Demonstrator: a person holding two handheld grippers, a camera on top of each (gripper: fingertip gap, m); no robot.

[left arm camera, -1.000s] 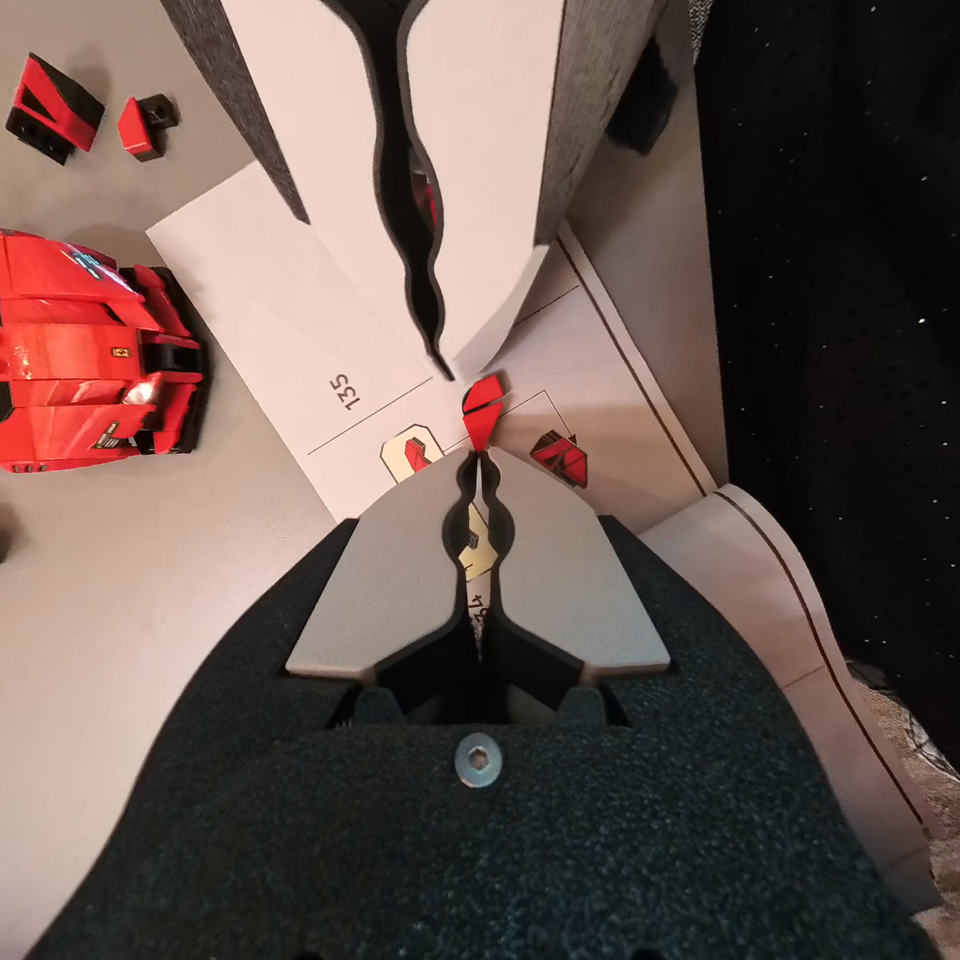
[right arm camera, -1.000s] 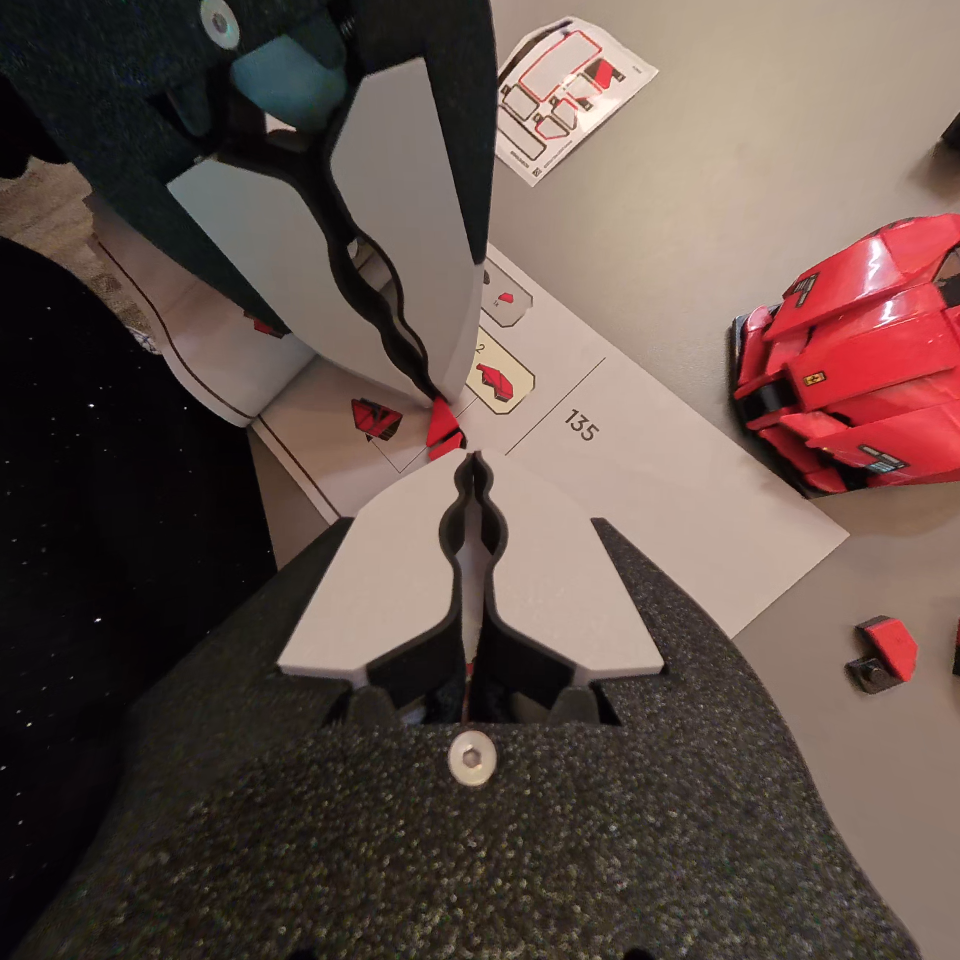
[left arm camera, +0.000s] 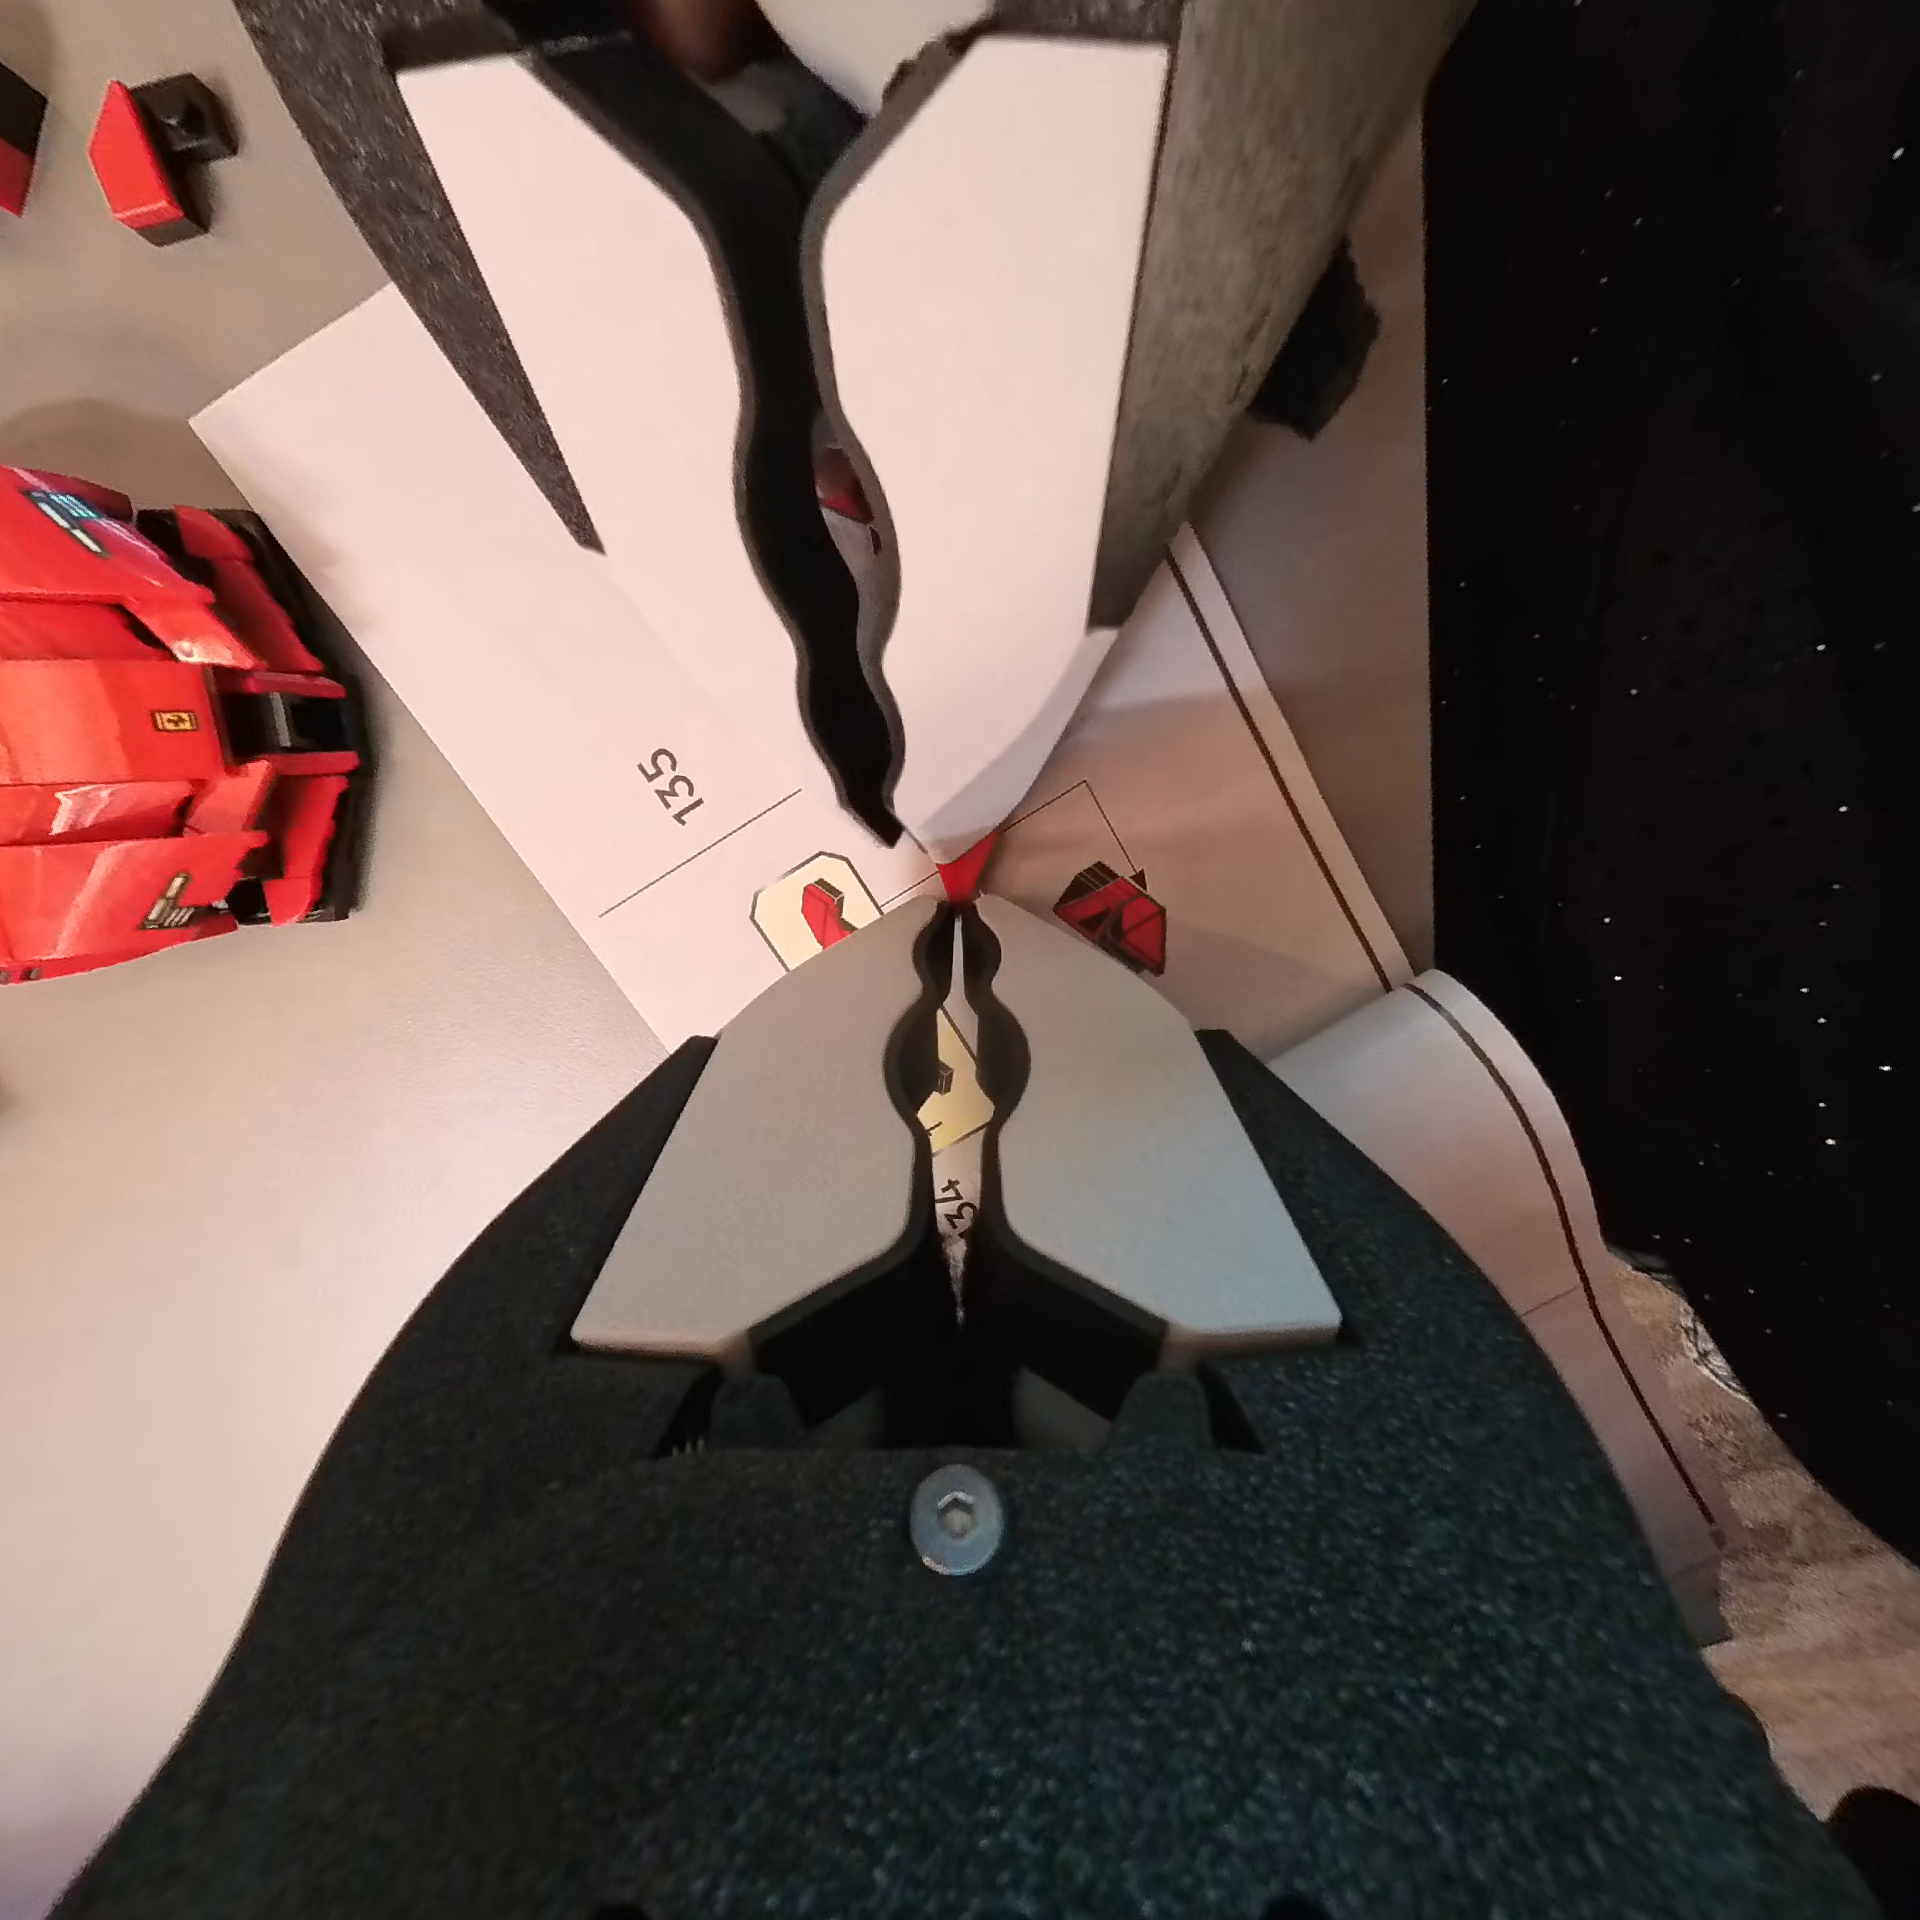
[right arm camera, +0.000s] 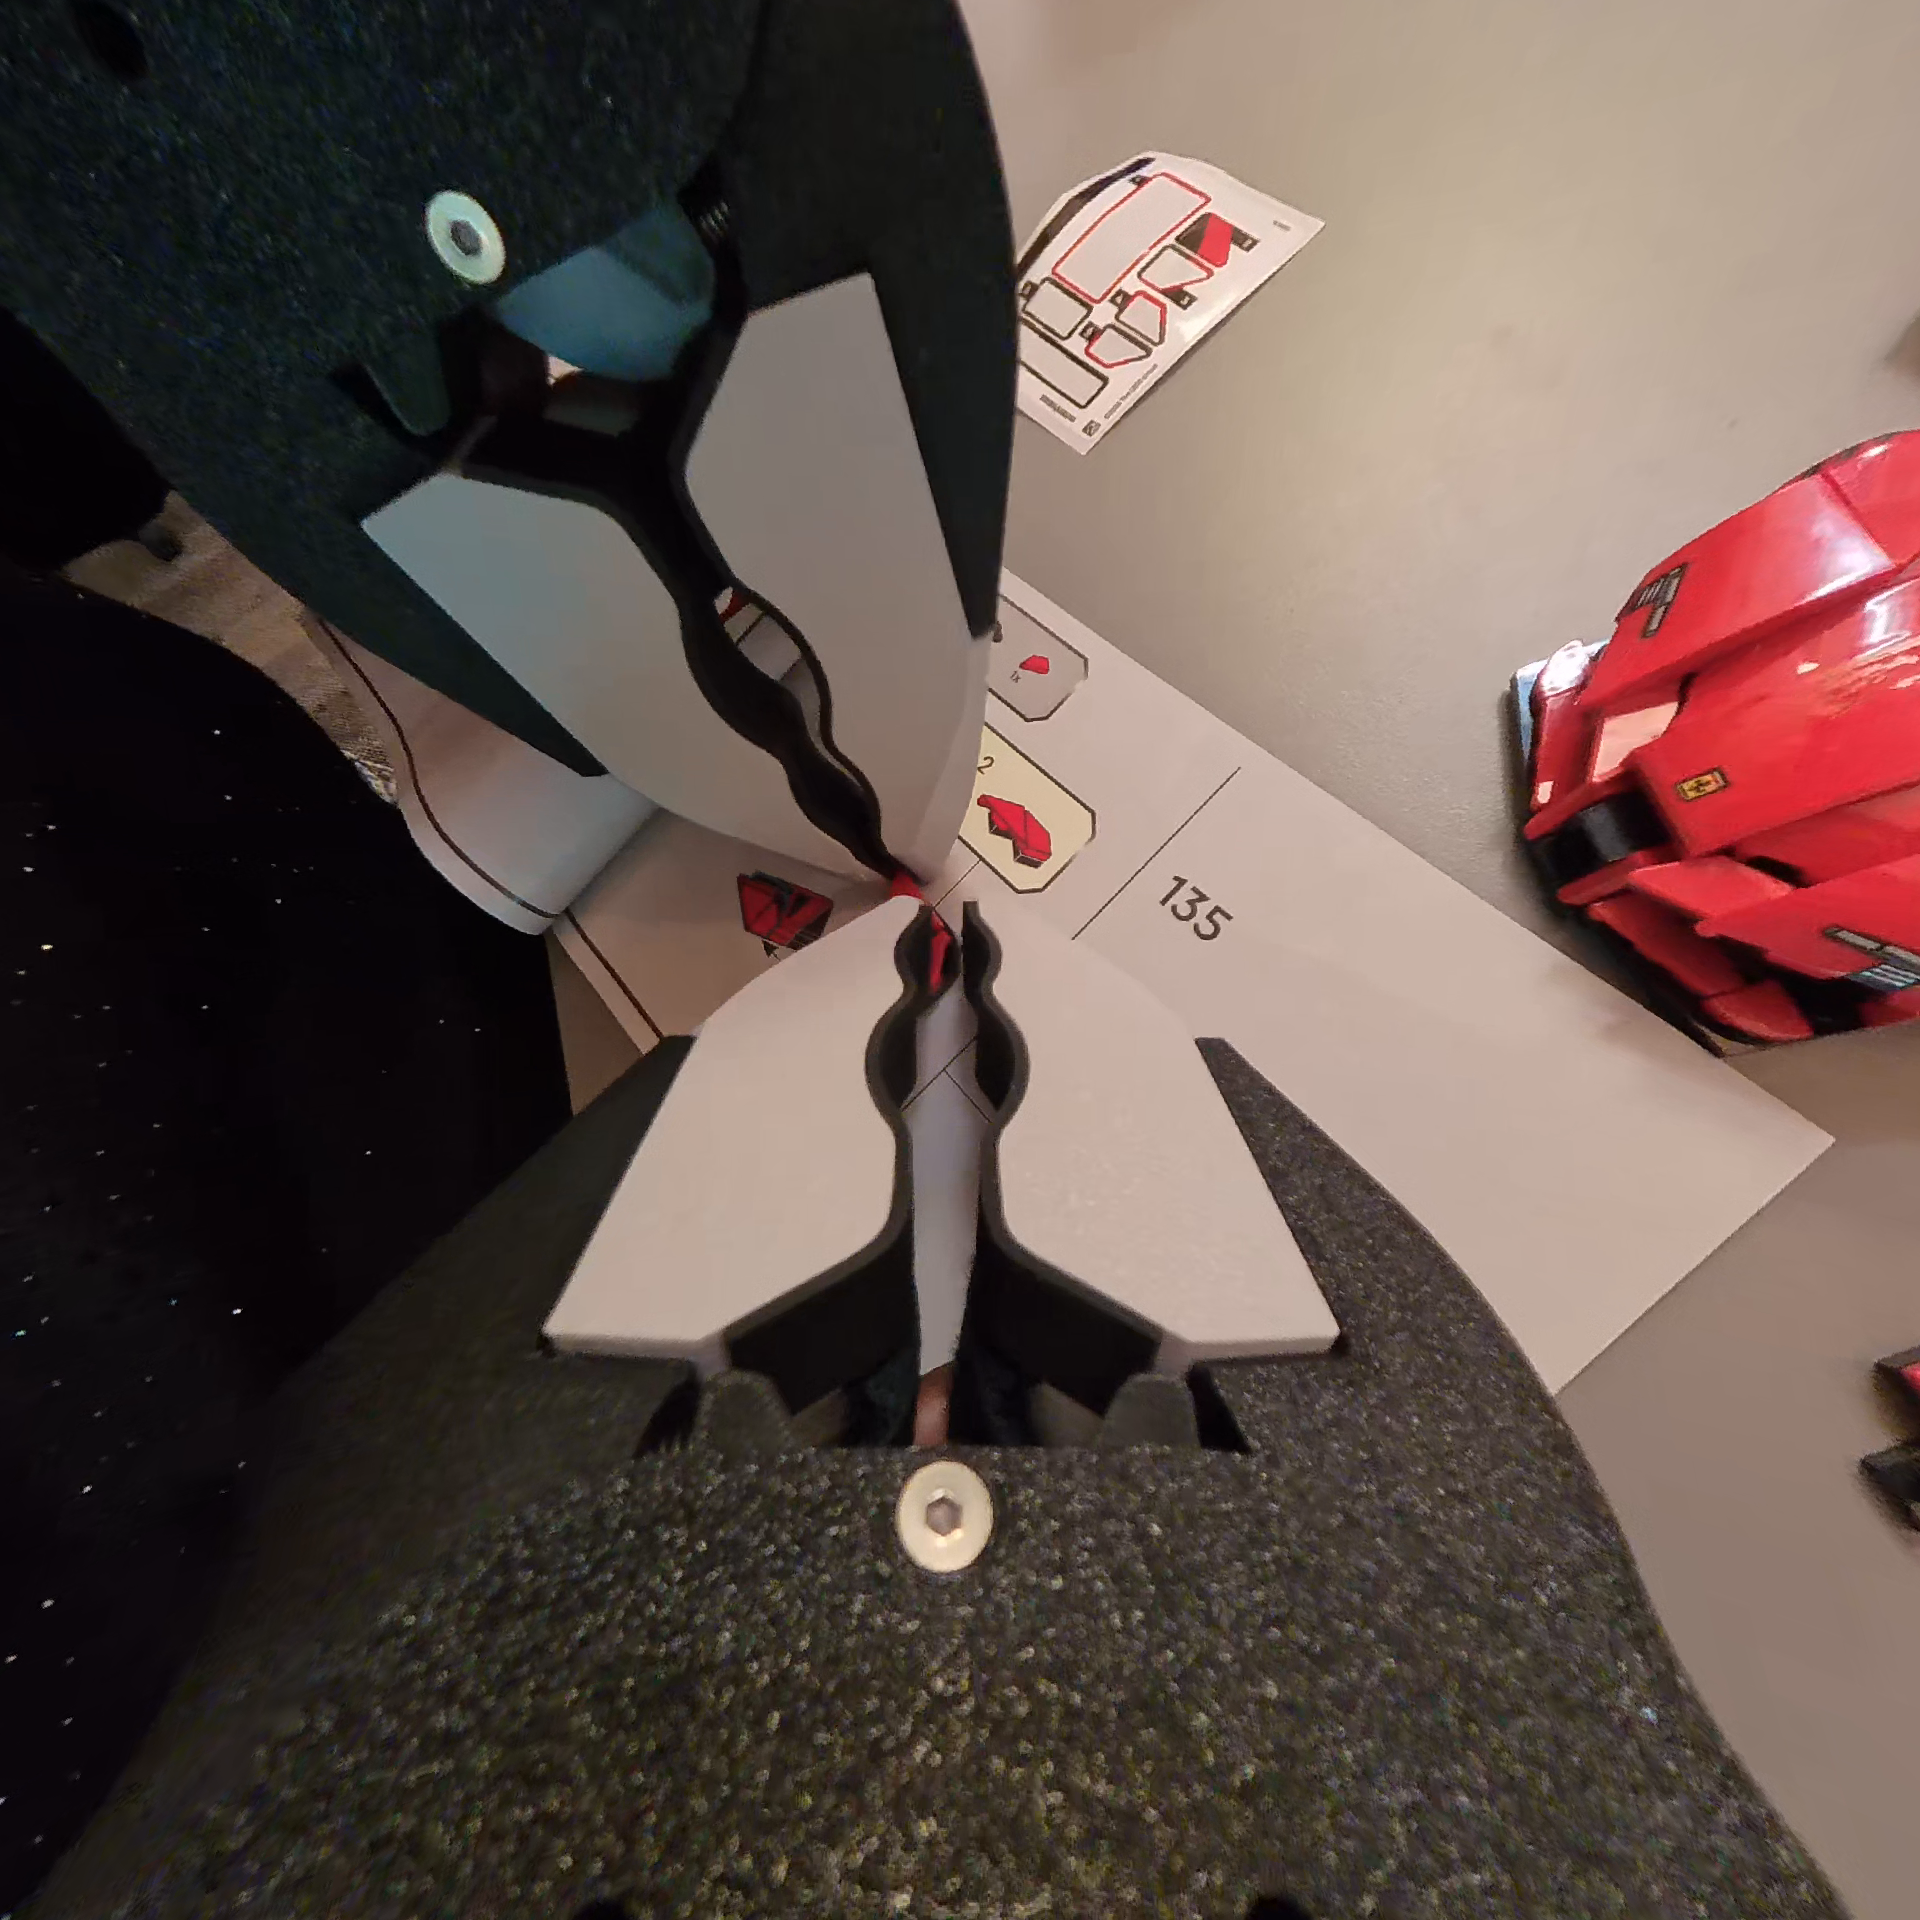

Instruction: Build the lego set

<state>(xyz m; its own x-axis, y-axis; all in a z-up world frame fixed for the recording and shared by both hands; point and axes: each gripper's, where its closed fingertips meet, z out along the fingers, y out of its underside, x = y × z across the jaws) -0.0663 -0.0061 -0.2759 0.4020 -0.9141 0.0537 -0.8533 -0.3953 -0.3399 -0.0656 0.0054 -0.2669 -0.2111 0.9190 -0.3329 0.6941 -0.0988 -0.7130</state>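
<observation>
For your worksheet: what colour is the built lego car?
Red with black trim; clearest in the left wrist view.

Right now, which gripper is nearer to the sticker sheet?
Left. The left gripper sits on the sticker sheet side, its body beside it; the right gripper points toward it from the opposite side. Both pinch small red pieces.

Two tongs (left arm camera: 954, 914) (right arm camera: 943, 920), one red car (left arm camera: 156, 727), one booklet (left arm camera: 499, 582), one sticker sheet (right arm camera: 1164, 301)
</observation>
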